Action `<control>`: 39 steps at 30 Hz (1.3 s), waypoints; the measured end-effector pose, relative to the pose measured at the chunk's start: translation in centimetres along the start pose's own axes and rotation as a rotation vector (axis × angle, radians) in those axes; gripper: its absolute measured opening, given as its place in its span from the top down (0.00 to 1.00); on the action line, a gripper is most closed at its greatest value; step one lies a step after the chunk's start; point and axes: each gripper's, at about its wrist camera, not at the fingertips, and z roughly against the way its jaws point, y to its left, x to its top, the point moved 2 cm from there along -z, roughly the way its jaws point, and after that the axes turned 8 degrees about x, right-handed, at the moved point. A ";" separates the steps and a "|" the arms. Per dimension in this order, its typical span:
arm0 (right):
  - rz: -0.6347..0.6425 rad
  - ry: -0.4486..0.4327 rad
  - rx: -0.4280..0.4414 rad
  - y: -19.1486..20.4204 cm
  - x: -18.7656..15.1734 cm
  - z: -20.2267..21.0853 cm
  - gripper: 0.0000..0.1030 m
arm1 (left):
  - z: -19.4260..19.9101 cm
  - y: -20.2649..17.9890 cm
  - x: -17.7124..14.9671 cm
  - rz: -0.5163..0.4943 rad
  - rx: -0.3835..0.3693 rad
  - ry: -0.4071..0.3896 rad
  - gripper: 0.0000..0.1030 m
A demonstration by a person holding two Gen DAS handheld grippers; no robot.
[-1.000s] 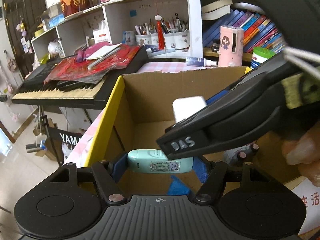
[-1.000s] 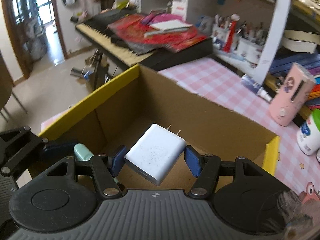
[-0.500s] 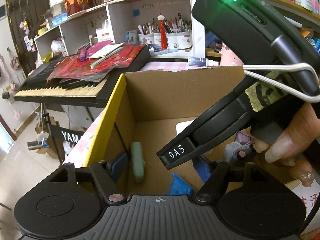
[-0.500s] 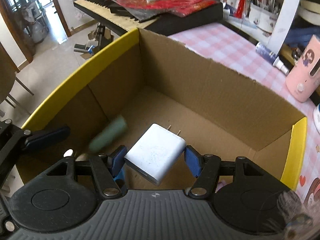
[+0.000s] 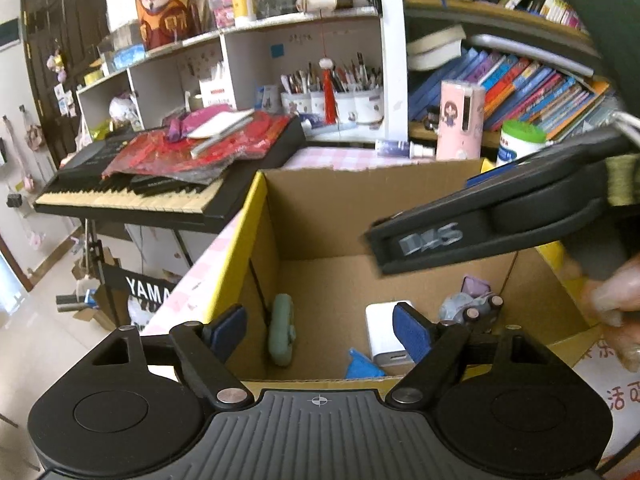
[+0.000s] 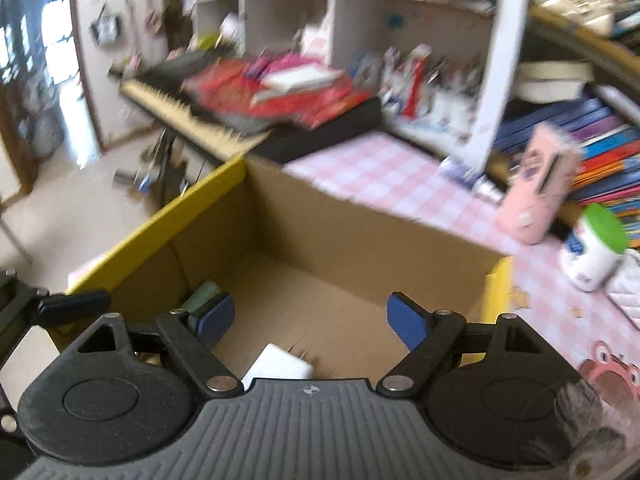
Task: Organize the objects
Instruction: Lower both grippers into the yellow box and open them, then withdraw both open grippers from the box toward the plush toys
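Both hand-held grippers opening over the cardboard box (image 5: 360,208), left (image 5: 320,330) and right (image 6: 310,320), nothing gripped. White charger (image 5: 382,332) and green tube (image 5: 282,330) on box floor, maybe beside a toy. Keyboard (image 5: 160,188) near the left wall.

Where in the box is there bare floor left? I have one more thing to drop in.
The far half of the box floor, along the back wall, is bare. So is the strip between the green case and the white charger. The near right corner is crowded: charger, a blue piece and a small toy sit close together.
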 end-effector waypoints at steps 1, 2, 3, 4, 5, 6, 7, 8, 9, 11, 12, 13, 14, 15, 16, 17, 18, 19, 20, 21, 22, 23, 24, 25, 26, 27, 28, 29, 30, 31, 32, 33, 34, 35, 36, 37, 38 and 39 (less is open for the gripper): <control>-0.009 -0.032 -0.018 -0.1 -0.1 0.9 0.20 | 0.4 0.2 0.1 0.008 0.002 -0.013 0.19; -0.021 -0.073 -0.039 -0.2 -0.3 2.0 0.19 | 0.7 0.5 0.1 0.017 0.006 -0.026 0.17; -0.031 -0.104 -0.056 -0.3 -0.5 2.8 0.19 | 1.1 0.8 0.1 0.028 0.011 -0.037 0.16; -0.043 -0.132 -0.073 -0.5 -0.6 3.6 0.17 | 1.4 1.0 0.1 0.041 0.015 -0.044 0.16; -0.057 -0.161 -0.092 -0.5 -1.0 4.6 0.17 | 1.7 1.3 0.0 0.057 0.017 -0.049 0.16; -0.071 -0.185 -0.108 -0.6 -1.3 5.4 0.16 | 2.1 1.6 0.0 0.072 0.018 -0.054 0.16; -0.081 -0.205 -0.121 -0.6 -1.7 6.2 0.16 | 2.3 1.9 -0.1 0.085 0.019 -0.058 0.16; -0.089 -0.229 -0.137 -0.5 -2.2 7.0 0.16 | 2.5 2.2 -0.2 0.096 0.021 -0.061 0.16; -0.091 -0.244 -0.153 -0.4 -2.6 7.7 0.16 | 2.8 2.4 -0.4 0.104 0.024 -0.066 0.15; -0.091 -0.273 -0.191 0.1 -3.5 8.9 0.16 | 3.2 2.8 -0.7 0.115 0.029 -0.071 0.15; -0.092 -0.284 -0.206 0.3 -3.9 9.3 0.16 | 3.4 3.1 -0.9 0.122 0.029 -0.072 0.14; -0.098 -0.291 -0.219 0.6 -4.3 9.8 0.16 | 3.5 3.3 -1.1 0.129 0.029 -0.071 0.14; -0.107 -0.297 -0.231 0.7 -4.7 10.2 0.16 | 3.7 3.5 -1.3 0.134 0.029 -0.071 0.14; -0.121 -0.304 -0.245 0.9 -5.2 10.7 0.16 | 3.8 3.7 -1.6 0.140 0.029 -0.070 0.14; -0.133 -0.309 -0.257 1.1 -5.6 11.1 0.16 | 4.0 3.8 -1.9 0.145 0.028 -0.067 0.14; -0.141 -0.312 -0.267 1.3 -6.0 11.5 0.16 | 4.1 4.0 -2.2 0.147 0.024 -0.063 0.13; -0.148 -0.315 -0.282 1.6 -6.4 11.9 0.16 | 4.2 4.1 -2.5 0.148 0.020 -0.058 0.13; -0.151 -0.315 -0.295 1.8 -6.7 12.0 0.16 | 4.4 4.2 -2.9 0.147 0.018 -0.054 0.13; -0.150 -0.312 -0.308 2.1 -7.0 12.2 0.16 | 4.6 4.3 -3.3 0.145 0.016 -0.050 0.13; -0.148 -0.302 -0.319 2.5 -7.4 12.2 0.16 | 4.8 4.4 -3.7 0.142 0.013 -0.043 0.13; -0.148 -0.291 -0.326 2.8 -7.9 12.3 0.16 | 5.0 4.5 -4.2 0.139 0.010 -0.036 0.13; -0.150 -0.281 -0.330 3.1 -8.3 12.3 0.16 | 5.2 4.6 -4.6 0.137 0.008 -0.027 0.13; -0.155 -0.263 -0.333 3.5 -8.8 12.3 0.16 | 5.4 4.7 -5.0 0.134 0.005 -0.017 0.13; -0.160 -0.245 -0.335 3.8 -9.3 12.2 0.16 | 5.6 4.9 -5.5 0.132 0.002 -0.004 0.13; -0.166 -0.227 -0.335 4.2 -9.8 12.1 0.16 | 5.7 5.0 -6.0 0.129 -0.001 0.008 0.13; -0.172 -0.211 -0.334 4.6 -10.3 12.0 0.16 | 5.9 5.2 -6.5 0.128 -0.003 0.020 0.13; -0.178 -0.193 -0.335 5.1 -10.9 12.0 0.16 | 6.1 5.4 -7.0 0.126 -0.005 0.033 0.13; -0.181 -0.176 -0.335 5.5 -11.4 11.9 0.16 | 6.3 5.5 -7.5 0.125 -0.006 0.044 0.13; -0.181 -0.161 -0.336 5.9 -11.9 11.9 0.16 | 6.6 5.7 -8.0 0.124 -0.009 0.056 0.13; -0.180 -0.149 -0.339 6.4 -12.4 12.0 0.16 | 6.8 5.8 -8.4 0.122 -0.011 0.063 0.13; -0.177 -0.137 -0.342 6.9 -12.8 12.0 0.16 | 7.0 5.9 -8.7 0.119 -0.014 0.071 0.13; -0.175 -0.128 -0.341 7.3 -13.3 12.1 0.15 | 7.3 5.9 -9.1 0.115 -0.016 0.078 0.13; -0.176 -0.122 -0.343 7.6 -13.7 12.2 0.15 | 7.6 6.0 -9.4 0.110 -0.017 0.083 0.13; -0.179 -0.118 -0.344 8.1 -14.1 12.4 0.14 | 7.9 6.1 -9.8 0.105 -0.019 0.085 0.13; -0.182 -0.116 -0.342 8.4 -14.4 12.6 0.13 | 8.1 6.1 -10.1 0.099 -0.023 0.089 0.13; -0.185 -0.113 -0.340 8.7 -14.7 12.8 0.13 | 8.4 6.1 -10.4 0.093 -0.027 0.092 0.13; -0.188 -0.110 -0.340 8.9 -15.0 13.0 0.13 | 8.7 6.1 -10.6 0.088 -0.029 0.094 0.13; -0.192 -0.107 -0.341 9.3 -15.4 13.2 0.12 | 8.9 6.1 -10.9 0.081 -0.033 0.097 0.13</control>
